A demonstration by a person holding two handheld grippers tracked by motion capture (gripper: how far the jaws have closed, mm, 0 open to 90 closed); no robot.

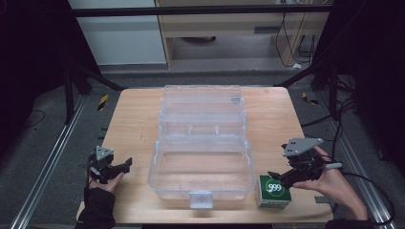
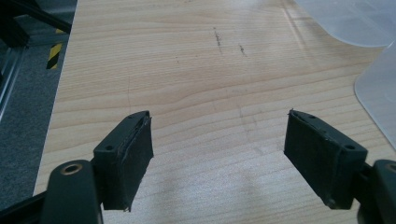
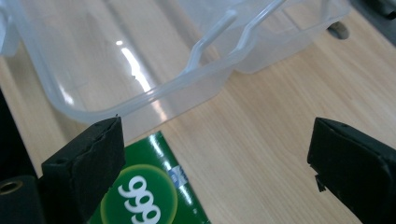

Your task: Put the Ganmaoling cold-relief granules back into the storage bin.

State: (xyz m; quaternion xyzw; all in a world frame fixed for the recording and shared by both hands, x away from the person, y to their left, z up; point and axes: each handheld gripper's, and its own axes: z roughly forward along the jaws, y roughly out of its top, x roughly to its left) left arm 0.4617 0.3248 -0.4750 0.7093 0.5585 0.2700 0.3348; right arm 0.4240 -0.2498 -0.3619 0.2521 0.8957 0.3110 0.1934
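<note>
Wooden table (image 1: 133, 119), clear open box (image 1: 200, 167), green carton (image 3: 149, 196) under spread right tool (image 3: 215, 154), left tool (image 2: 219, 154) spread over bare wood.

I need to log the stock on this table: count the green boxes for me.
1. A single green cardboard box with a white 999 label stands on the wooden table at its near right edge, beside the clear plastic storage case, just under the right gripper. None hidden, as far as visible.

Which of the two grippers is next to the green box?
The right gripper, jaws open just over the green box; the left gripper sits across the clear container.
</note>
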